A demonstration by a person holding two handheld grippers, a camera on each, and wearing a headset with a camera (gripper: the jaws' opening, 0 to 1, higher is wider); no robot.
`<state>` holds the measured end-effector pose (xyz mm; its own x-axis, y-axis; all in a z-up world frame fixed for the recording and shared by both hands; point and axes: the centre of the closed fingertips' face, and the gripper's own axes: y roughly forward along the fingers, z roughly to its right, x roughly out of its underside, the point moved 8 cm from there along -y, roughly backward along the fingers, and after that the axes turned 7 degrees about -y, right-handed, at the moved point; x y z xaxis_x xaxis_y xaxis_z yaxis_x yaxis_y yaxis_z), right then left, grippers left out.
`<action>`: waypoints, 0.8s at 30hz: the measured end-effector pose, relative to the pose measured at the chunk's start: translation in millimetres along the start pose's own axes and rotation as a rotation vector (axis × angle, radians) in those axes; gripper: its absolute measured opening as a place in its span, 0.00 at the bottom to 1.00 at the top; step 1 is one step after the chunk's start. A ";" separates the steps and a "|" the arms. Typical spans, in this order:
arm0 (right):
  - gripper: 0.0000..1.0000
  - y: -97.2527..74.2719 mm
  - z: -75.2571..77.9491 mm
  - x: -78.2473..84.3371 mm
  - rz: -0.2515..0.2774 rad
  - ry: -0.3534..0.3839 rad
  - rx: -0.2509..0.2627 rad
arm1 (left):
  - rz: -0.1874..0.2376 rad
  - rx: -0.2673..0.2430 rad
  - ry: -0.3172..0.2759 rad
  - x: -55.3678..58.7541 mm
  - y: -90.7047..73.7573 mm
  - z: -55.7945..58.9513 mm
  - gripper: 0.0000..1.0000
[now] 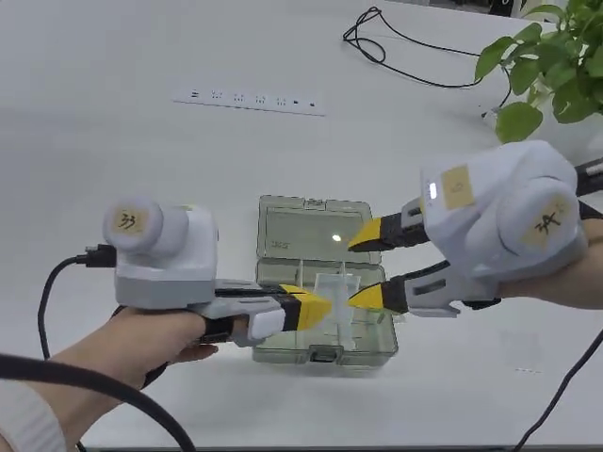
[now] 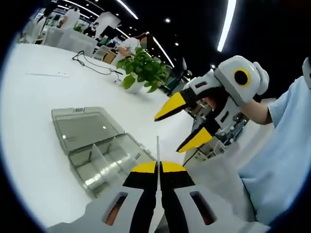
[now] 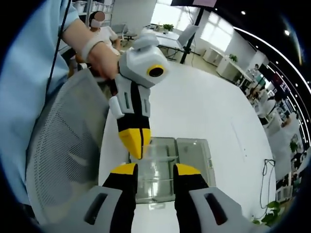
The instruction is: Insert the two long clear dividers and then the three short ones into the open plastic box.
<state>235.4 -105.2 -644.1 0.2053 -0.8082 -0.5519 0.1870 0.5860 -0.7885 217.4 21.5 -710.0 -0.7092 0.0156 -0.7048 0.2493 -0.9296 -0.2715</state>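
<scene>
Thin clear plastic divider [image 1: 337, 301] is hanging above the open smoky plastic box [image 1: 311, 231] — left gripper [image 1: 323, 308] jaws clamping it, right gripper [image 1: 356, 271] jaws gaping apart.

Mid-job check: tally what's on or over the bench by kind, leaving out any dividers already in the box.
Box: 1
Held divider: 1
Grippers: 2 (left gripper, right gripper)
Power strip: 1
Plant: 1
Cable: 1
Total: 7
</scene>
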 end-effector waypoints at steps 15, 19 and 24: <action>0.13 1.9 -7.1 -4.4 0.001 0.082 -0.192 | -0.085 0.035 0.390 3.8 -3.1 10.7 0.00; 0.09 4.7 -11.8 -3.5 -0.017 0.078 -0.231 | -0.082 0.026 0.451 2.9 -5.0 12.4 0.00; 0.08 7.2 -14.5 -4.4 -0.025 0.064 -0.247 | -0.126 0.032 0.524 5.9 -5.0 14.4 0.00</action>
<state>222.0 -98.3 -651.3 0.1406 -0.8290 -0.5413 -0.0508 0.5400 -0.8402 202.5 21.0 -703.3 -0.3059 0.3015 -0.9031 0.1575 -0.9195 -0.3603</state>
